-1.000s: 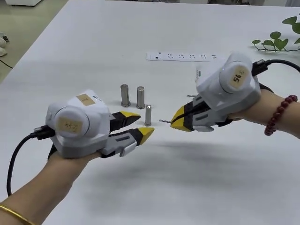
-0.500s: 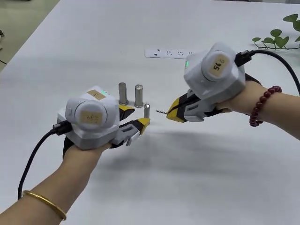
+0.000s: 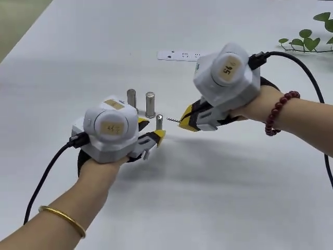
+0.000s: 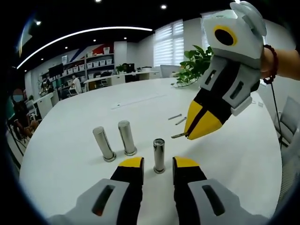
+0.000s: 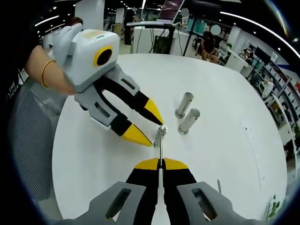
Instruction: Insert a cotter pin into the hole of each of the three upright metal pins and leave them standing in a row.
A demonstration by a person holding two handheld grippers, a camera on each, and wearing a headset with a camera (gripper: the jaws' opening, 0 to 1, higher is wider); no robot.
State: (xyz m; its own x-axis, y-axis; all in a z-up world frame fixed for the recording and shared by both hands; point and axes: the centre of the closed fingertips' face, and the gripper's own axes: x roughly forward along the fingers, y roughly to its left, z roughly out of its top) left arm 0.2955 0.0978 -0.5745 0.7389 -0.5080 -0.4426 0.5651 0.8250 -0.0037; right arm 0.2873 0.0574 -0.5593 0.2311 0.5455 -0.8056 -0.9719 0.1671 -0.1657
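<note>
Now brings the cotter pin (image 3: 173, 121) closer to the near pin (image 3: 159, 122) than a second ago, and sets the left gripper (image 3: 154, 129) about that pin instead of short of it. Holds the cotter pin level in the right gripper (image 3: 185, 120), jaws closed on its rear end, tip aimed at the near pin close to its top, just beside it and not touching. Shows the same in the right gripper view: cotter pin (image 5: 160, 157) running straight out from the closed right gripper (image 5: 160, 164) toward the near pin (image 5: 159, 135), left gripper (image 5: 149, 128) coming in from the left. Has the left gripper (image 4: 159, 162) parted and gripping nothing, one yellow tip on each side of the near pin (image 4: 159, 154), low by its base; cannot tell whether either tip touches.

Upright on the table (image 3: 218, 198): near pin in front, mid pin (image 3: 150, 104) and far pin (image 3: 131, 98) behind it, near each other and apart from it, the far pin partly hidden by the left gripper in the head view. Flat on the table beyond the right gripper (image 4: 197, 129): a spare (image 4: 175, 116) and a second spare (image 4: 181, 121). Farther back, a power strip (image 3: 177, 55), and a plant (image 3: 309, 45) at the far right.
</note>
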